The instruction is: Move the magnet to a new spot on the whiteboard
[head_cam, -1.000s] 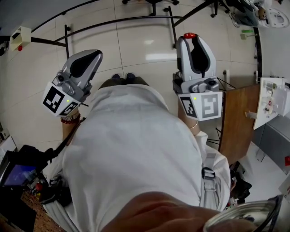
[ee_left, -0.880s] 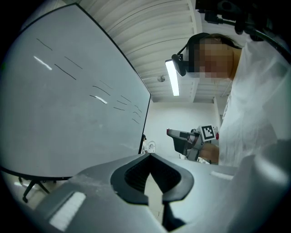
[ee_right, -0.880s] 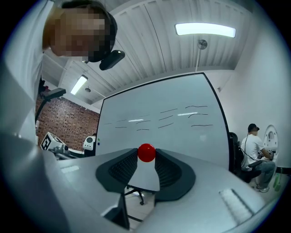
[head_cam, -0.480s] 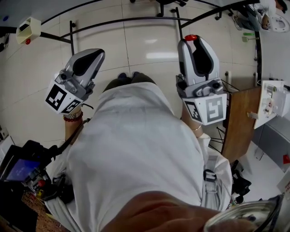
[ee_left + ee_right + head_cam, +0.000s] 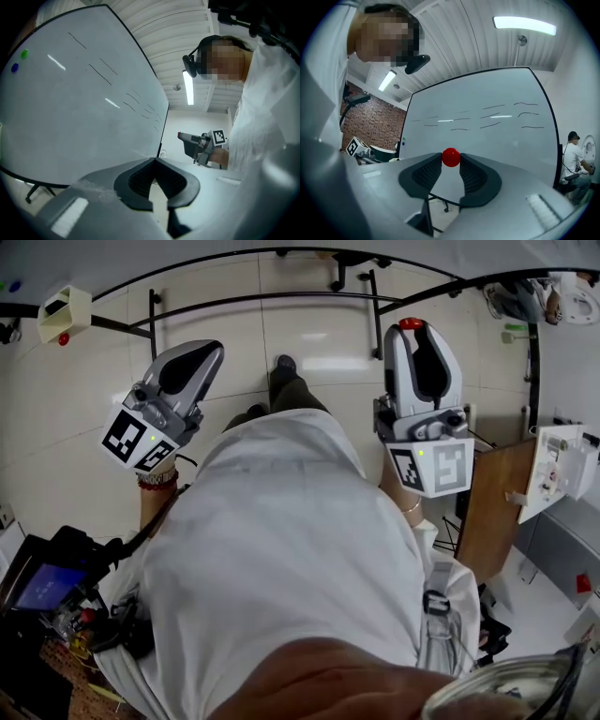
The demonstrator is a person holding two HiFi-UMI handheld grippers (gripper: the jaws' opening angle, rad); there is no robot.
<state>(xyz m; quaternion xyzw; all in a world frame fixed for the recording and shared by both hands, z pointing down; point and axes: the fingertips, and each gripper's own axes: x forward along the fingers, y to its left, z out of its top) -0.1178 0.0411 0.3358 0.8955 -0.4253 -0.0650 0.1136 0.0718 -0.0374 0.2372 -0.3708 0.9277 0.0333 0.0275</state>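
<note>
Magnet (image 5: 451,157) (red), pinched between right fingers (image 5: 474,177), at tips

Magnet (image 5: 451,157) in right tool (image 5: 451,158), before whiteboard (image 5: 497,136)

A brown wooden board (image 5: 492,507) stands on the right, a little screen (image 5: 42,585) glows blue low on the left, and a long light (image 5: 525,24) shines overhead.

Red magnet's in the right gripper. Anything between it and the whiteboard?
Nothing visible. The right gripper holds the red magnet at its tips, and the whiteboard ahead shows open surface with only faint pen strokes.
</note>
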